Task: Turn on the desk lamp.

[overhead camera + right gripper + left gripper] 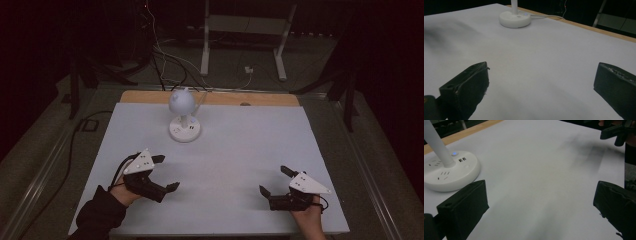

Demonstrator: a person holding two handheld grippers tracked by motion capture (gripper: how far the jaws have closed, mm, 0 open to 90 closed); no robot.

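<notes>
White desk lamp, round base, domed head, upright

A lamp stands on the tabletop toward its far edge, left of centre. The left gripper sits near-left, the right gripper near-right, well apart.

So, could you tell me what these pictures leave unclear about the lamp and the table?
- Desk lamp: its head is cut off by the top edge in both gripper views, which show just the stem and base.
- Base markings: too small to read in the left gripper view.
- Dark smudge on the table: blurred in the left gripper view; shadow or stain, cannot tell.
- Lamp cable: its far end is lost in the dark background.
</notes>
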